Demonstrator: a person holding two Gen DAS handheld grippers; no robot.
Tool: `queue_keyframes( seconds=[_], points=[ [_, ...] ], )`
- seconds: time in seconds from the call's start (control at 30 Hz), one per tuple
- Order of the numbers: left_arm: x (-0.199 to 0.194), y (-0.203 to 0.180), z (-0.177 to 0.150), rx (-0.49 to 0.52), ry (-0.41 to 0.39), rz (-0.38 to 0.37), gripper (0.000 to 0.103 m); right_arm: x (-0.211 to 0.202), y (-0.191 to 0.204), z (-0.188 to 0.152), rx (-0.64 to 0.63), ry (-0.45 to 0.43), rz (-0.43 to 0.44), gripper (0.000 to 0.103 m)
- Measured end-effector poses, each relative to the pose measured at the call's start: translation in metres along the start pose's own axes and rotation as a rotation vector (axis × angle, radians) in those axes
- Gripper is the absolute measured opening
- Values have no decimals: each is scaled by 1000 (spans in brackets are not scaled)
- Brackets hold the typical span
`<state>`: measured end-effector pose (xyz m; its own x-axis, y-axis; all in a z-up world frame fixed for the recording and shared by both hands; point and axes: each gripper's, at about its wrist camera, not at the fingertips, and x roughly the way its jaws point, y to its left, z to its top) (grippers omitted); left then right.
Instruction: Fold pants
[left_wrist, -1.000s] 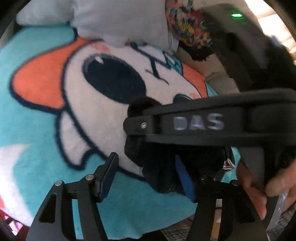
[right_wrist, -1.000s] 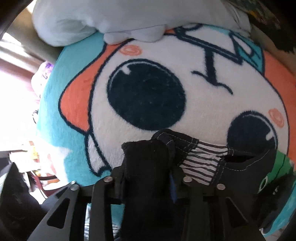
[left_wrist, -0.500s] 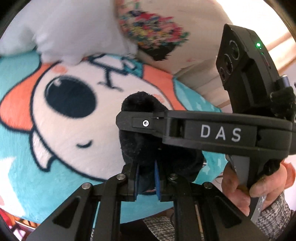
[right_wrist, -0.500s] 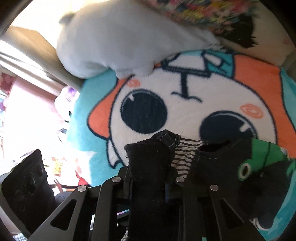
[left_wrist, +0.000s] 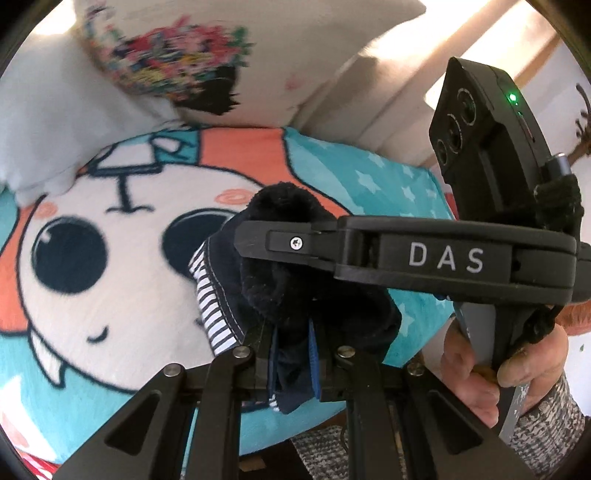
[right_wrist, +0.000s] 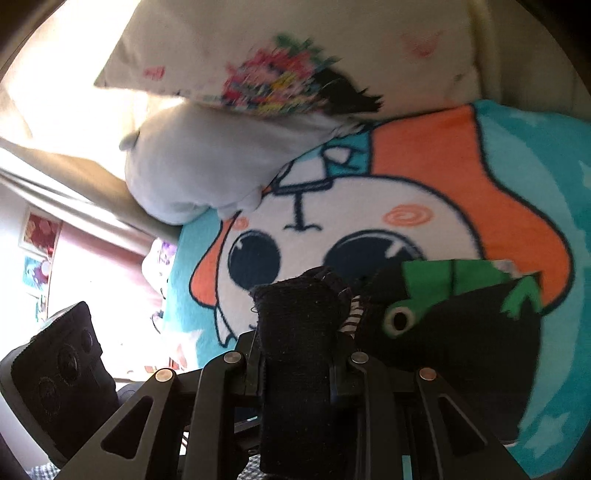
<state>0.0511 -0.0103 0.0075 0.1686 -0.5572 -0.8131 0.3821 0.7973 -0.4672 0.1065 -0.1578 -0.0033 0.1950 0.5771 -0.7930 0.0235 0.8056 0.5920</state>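
Left wrist view: left gripper clamps the dark pants, bunched fabric rising away from the jaws above the cartoon blanket; right wrist view: right gripper clamps the pants, which trail rightward over the blanket, pillows behind.

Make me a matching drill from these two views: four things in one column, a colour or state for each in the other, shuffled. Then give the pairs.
Things:
1. pants
2. blanket
3. frog patch
4. left hand-held gripper

Colours or states:
A. green
B. shut on fabric
C. teal with a cartoon face
D. dark, with a striped lining

Pairs: 1-D, 2-C, 3-A, 4-B
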Motion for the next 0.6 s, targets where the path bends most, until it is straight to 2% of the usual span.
queue_keyframes(
  seconds=[0.37, 0.43, 0.5, 0.57, 0.6],
  points=[
    [57, -58, 13, 65, 63, 4, 14, -31, -96, -3, 154, -51, 2, 25],
    [54, -62, 11, 69, 75, -20, 14, -33, -114, -4, 171, -51, -28, 31],
    [48, -61, 10, 68, 76, -39, 23, -40, -133, -5, 216, -70, -100, 51],
    [36, -54, 9, 50, 57, -42, 40, -56, -149, -8, 262, -125, -125, 59],
    [32, -50, 8, 36, 46, -38, 42, -66, -153, -9, 275, -157, -123, 59]
  ],
)
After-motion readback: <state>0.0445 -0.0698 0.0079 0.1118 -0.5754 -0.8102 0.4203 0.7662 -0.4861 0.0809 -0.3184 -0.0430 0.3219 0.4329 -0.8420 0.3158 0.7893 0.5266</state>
